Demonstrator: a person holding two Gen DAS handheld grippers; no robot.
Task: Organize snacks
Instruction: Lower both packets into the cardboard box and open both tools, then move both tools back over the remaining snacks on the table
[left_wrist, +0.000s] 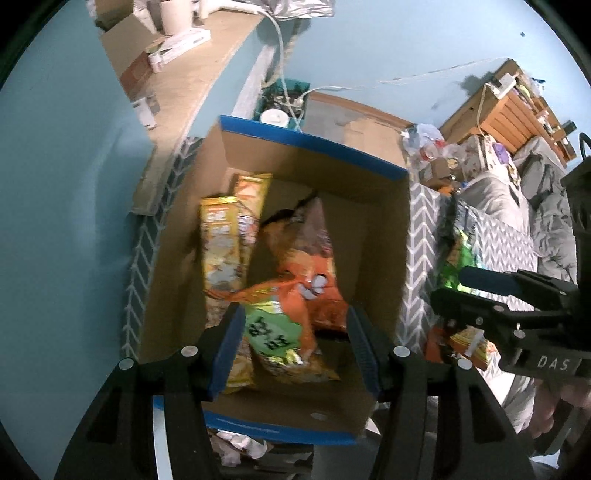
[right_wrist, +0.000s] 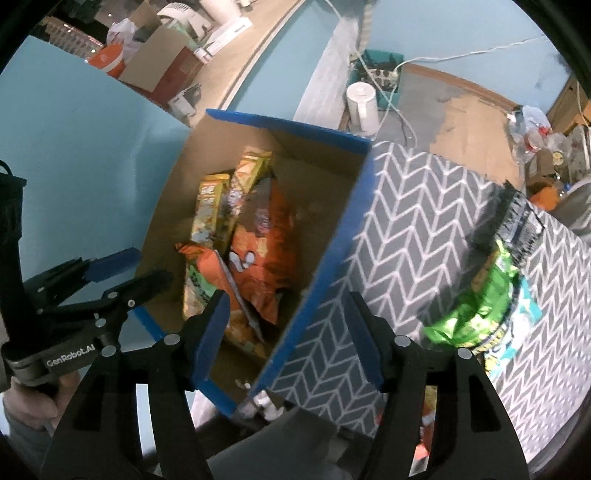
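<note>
A cardboard box with a blue rim (left_wrist: 310, 142) (right_wrist: 280, 123) holds two upright yellow packs (left_wrist: 221, 243) (right_wrist: 210, 210), a large orange bag (left_wrist: 314, 266) (right_wrist: 266, 251) and an orange bag with a green label (left_wrist: 280, 325). My left gripper (left_wrist: 295, 347) (right_wrist: 144, 269) hangs open above that labelled bag, and its pads do not press it. My right gripper (right_wrist: 288, 332) (left_wrist: 454, 291) stands open over the box's right wall with nothing between its fingers. A green snack bag (right_wrist: 484, 299) (left_wrist: 454, 258) lies on the chevron-patterned surface (right_wrist: 424, 206) to the right, with a dark bag (right_wrist: 517, 218) beyond it.
A white kettle (right_wrist: 364, 107) and cables sit on the floor behind the box. A shelf with boxes (left_wrist: 177, 40) runs along the blue wall at the left. Clutter and a wooden rack (left_wrist: 509, 107) stand at the far right. Crumpled paper (left_wrist: 240, 443) lies under the box's near edge.
</note>
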